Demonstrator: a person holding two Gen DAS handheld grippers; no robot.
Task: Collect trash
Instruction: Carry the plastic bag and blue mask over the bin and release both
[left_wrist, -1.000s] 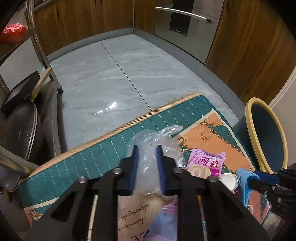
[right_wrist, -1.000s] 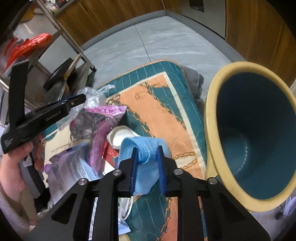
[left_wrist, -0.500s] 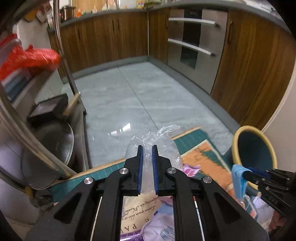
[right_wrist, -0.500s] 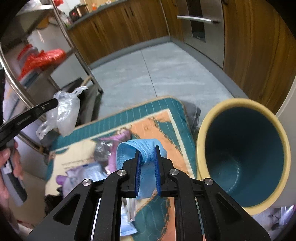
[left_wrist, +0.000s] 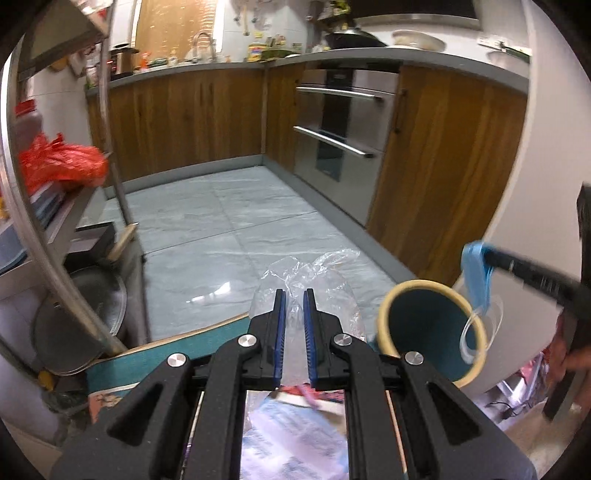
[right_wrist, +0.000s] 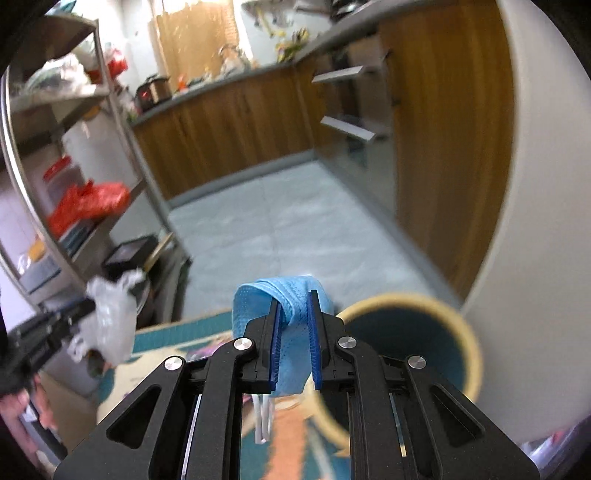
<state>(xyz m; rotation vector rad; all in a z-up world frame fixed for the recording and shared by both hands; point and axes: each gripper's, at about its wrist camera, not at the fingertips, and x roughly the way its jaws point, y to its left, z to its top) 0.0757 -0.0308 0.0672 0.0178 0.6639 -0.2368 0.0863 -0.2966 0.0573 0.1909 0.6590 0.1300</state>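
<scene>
My left gripper (left_wrist: 294, 295) is shut on a clear plastic bag (left_wrist: 314, 273) and holds it up above the mat. My right gripper (right_wrist: 294, 295) is shut on a blue face mask (right_wrist: 284, 295), raised in the air. The mask (left_wrist: 476, 273) hangs above the teal bin with a yellow rim (left_wrist: 424, 325), its white ear loops dangling over the opening. The bin (right_wrist: 413, 332) stands just right of and below the mask in the right wrist view. The plastic bag (right_wrist: 110, 317) shows at the left there, held by the left gripper.
A teal and orange mat (right_wrist: 177, 332) lies on the floor with papers and wrappers (left_wrist: 295, 428) on it. A metal rack (left_wrist: 55, 206) with a red bag (left_wrist: 59, 166) and pans stands at the left. Wooden cabinets and an oven (left_wrist: 340, 129) line the back. A white wall (right_wrist: 535, 221) is at the right.
Both grippers have risen well above the mat with their items. The right gripper has carried the mask over towards the bin. The views have tilted up to the kitchen.
</scene>
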